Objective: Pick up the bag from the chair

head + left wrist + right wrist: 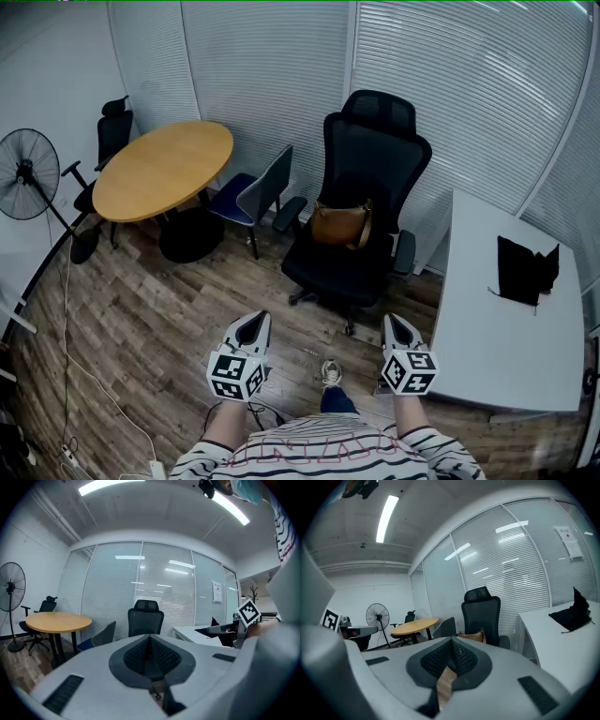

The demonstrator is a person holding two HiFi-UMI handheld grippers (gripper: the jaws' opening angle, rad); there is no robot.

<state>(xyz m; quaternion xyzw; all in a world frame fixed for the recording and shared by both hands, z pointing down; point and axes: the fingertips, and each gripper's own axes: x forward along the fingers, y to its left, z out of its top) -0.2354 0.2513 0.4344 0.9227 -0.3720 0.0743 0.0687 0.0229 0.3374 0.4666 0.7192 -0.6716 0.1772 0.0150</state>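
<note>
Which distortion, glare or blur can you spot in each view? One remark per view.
Head view: evenly lit, the bag and chair sharp, blinds bowed at the edges. Left gripper view: round dark vignette, ceiling light blown out, nearby fingers soft. Right gripper view: strong fisheye, lamp reflections on the glass wall.

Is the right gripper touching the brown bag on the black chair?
Apart. The head view shows wooden floor between the right gripper and the brown leather bag on the black office chair.
</note>
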